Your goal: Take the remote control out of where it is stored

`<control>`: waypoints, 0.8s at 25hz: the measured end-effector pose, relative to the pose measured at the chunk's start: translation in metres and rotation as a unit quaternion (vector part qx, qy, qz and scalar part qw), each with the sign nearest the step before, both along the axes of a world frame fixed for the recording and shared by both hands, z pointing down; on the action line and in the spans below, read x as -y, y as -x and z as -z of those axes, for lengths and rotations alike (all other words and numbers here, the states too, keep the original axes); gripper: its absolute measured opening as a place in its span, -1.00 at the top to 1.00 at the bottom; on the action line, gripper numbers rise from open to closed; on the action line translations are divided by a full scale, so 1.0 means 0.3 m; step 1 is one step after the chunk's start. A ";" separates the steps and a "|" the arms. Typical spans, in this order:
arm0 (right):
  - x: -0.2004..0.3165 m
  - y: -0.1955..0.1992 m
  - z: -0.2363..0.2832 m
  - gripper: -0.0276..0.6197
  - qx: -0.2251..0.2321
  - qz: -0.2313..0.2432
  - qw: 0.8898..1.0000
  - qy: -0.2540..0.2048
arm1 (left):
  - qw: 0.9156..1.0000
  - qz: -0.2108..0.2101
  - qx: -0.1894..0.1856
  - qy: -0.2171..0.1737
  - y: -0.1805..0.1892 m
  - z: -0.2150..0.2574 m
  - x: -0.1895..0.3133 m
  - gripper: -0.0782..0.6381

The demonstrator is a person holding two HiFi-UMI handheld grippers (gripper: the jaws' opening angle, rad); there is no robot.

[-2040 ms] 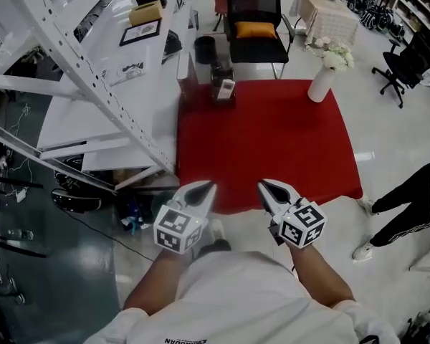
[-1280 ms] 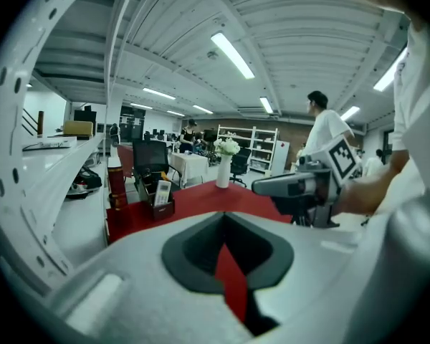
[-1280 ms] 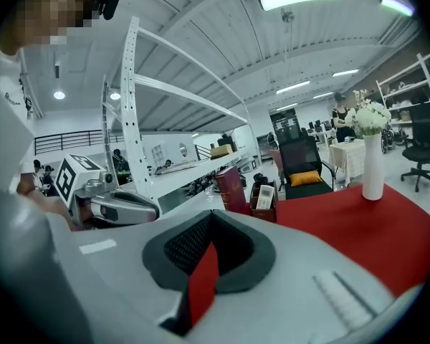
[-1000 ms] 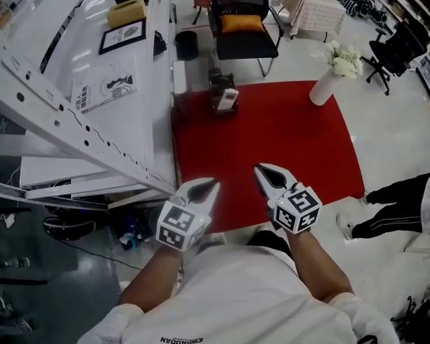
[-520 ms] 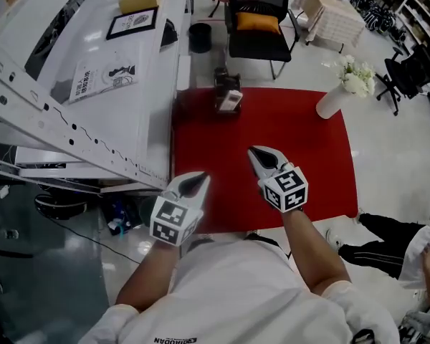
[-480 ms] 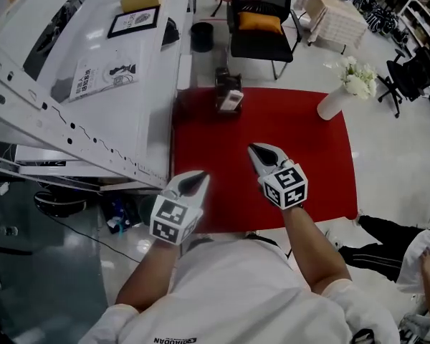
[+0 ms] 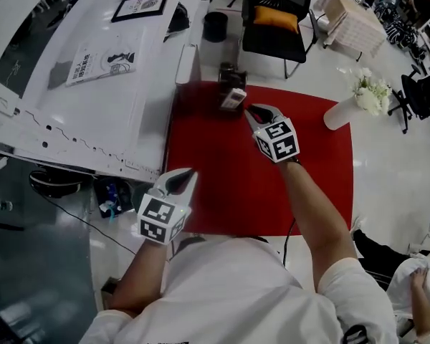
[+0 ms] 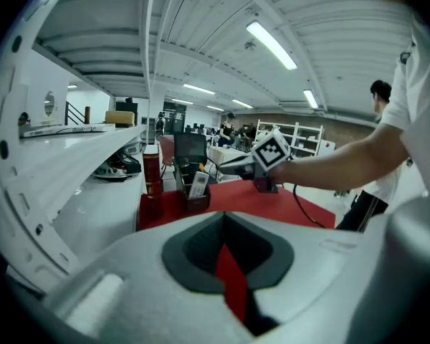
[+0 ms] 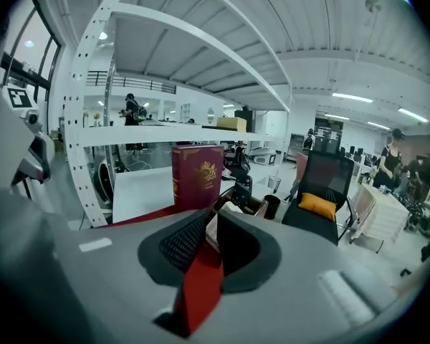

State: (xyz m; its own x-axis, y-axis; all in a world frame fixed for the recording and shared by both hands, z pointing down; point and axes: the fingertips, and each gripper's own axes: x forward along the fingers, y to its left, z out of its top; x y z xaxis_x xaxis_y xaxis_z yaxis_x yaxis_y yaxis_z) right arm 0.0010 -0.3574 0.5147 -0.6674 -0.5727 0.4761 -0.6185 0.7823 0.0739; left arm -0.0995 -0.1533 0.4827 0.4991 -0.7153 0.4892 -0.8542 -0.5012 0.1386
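Now I'm bringing my right gripper (image 7: 256, 110) forward to just beside the holder (image 7: 228, 74), its jaws just opening and nothing between them, lining up a grasp. The remote control (image 7: 233, 99) is standing in that holder. My left gripper (image 7: 183, 175) is waiting closed, well back from it.

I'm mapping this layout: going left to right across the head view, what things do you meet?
First the booklet, then the left gripper, the remote control, and the white vase.
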 end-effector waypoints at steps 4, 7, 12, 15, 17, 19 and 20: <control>0.099 0.050 -0.073 0.62 -0.051 0.026 0.998 0.000 | 1.000 0.010 0.008 0.013 0.014 -0.023 -0.010 0.78; 0.163 0.076 -0.110 0.54 -0.081 0.039 0.996 -0.012 | 1.000 0.014 0.010 0.021 0.024 -0.038 -0.012 0.78; 0.242 0.102 -0.172 0.36 -0.128 0.069 0.989 -0.005 | 0.999 0.022 0.012 0.025 0.044 -0.043 -0.012 0.78; 0.260 0.123 -0.201 0.34 -0.143 0.090 0.986 0.004 | 0.999 0.028 0.014 0.027 0.059 -0.048 -0.013 0.78; 0.268 0.131 -0.213 0.34 -0.153 0.100 0.983 0.003 | 0.999 0.031 0.014 0.029 0.066 -0.053 -0.013 0.78; 0.273 0.134 -0.225 0.34 -0.161 0.107 0.981 0.006 | 0.999 0.034 0.013 0.031 0.071 -0.056 -0.013 0.78; 0.276 0.135 -0.229 0.32 -0.163 0.110 0.980 0.008 | 0.999 0.035 0.012 0.032 0.073 -0.057 -0.012 0.78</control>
State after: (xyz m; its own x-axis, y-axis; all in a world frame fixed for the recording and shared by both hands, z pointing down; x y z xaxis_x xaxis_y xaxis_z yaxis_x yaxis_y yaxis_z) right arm -0.0395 -0.4401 0.5834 -0.5858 -0.4220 0.6920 -0.3796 0.8972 0.2257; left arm -0.1216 -0.1496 0.4999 0.4359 -0.7156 0.5457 -0.8906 -0.4303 0.1471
